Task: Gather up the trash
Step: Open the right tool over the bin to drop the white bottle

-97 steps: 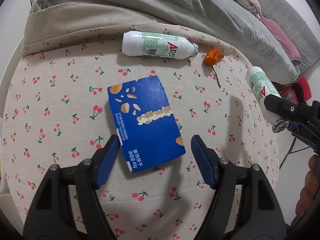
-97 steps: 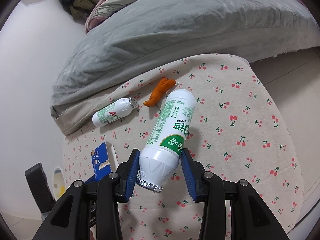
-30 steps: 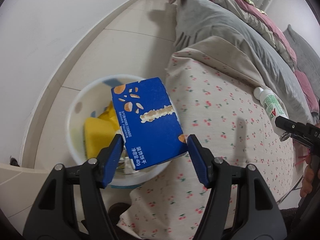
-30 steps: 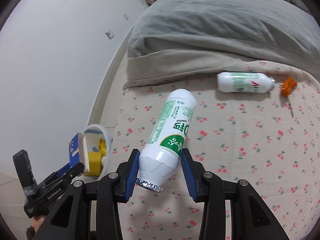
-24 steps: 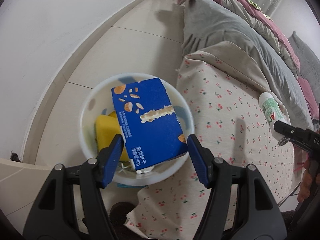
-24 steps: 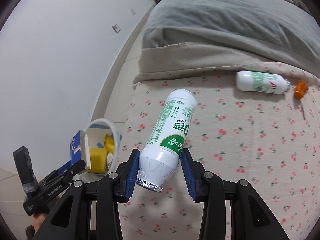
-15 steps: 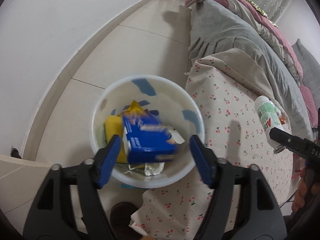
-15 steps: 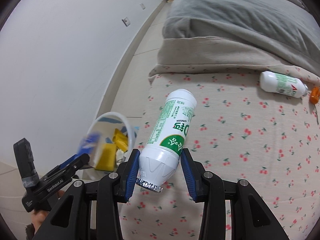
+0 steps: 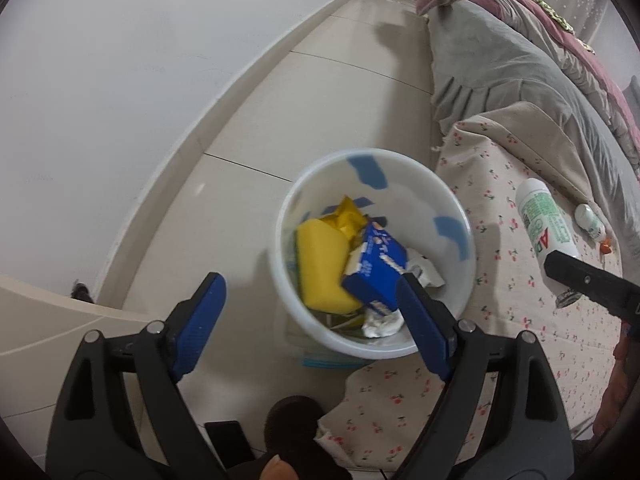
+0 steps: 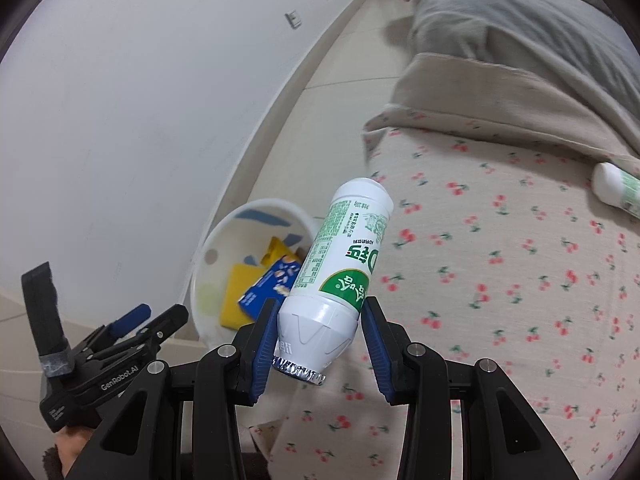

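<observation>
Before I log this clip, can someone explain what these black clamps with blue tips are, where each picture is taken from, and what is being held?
These are hand-held grippers, one in each of a person's hands, each with a fisheye camera looking along its two fingers. In the left camera's picture, the left gripper is open and holds nothing; it hangs above a white bin standing on the floor beside a cherry-print cover. A blue box lies in the bin next to a yellow sponge. In the right camera's picture, the right gripper is shut on a white bottle with a green label, foil end toward the camera. A second bottle lies on the cover, beside grey bedding. An orange scrap lies near it.
</observation>
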The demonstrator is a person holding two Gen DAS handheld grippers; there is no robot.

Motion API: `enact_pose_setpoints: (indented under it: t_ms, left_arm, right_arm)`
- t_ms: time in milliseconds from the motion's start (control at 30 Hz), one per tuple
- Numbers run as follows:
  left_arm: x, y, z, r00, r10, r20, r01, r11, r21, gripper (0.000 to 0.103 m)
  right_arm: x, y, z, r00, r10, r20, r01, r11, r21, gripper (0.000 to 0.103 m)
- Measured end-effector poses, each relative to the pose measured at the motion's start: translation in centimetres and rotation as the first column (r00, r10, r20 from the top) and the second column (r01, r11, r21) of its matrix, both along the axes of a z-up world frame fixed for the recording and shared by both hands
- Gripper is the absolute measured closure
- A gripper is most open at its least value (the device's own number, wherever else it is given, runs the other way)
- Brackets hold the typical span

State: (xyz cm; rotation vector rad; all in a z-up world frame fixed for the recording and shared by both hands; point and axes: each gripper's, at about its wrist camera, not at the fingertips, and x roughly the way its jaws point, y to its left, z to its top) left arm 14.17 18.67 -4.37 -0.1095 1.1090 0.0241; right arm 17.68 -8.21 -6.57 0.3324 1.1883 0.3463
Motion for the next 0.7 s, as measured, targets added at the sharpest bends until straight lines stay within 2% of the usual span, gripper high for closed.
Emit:
enact_pose_setpoints:
  t_ms: [400, 533, 600, 700]
  left_arm:
    - [-0.4, 1.6, -0.1, 0.999, 0.037, -0.009, -0.037, 0.999, 0.006, 0.016]
    - [-0.5, 2.0, -0.1, 0.999, 0.047, -0.008, -0.047, 0.999, 0.0, 0.016]
    - [-0.5, 2.1, -0.1, 0.999, 0.049, -0.008, -0.049, 0.999, -0.002, 0.016]
    - [-0.6, 2.1, -0.1, 0.999, 0.049, -0.006, -0.049, 0.999, -0.006, 0.016]
  right_arm:
    - [2.1, 4.1, -2.3, 0.998, 0.063, -0.024, -0.062, 0.998, 0.023, 0.06]
    - [2.4, 5.2, -2.5, 0.996, 0.094, -0.008, -0.094, 0.995, 0.044, 0.059]
    - [2.1, 5.4, -2.1, 0.994, 0.105, 0.006, -0.105, 0.994, 0.043, 0.043]
    - [1.9, 5.5, -1.6, 0.994, 0.106, 0.032, -0.107, 0.993, 0.052, 0.038]
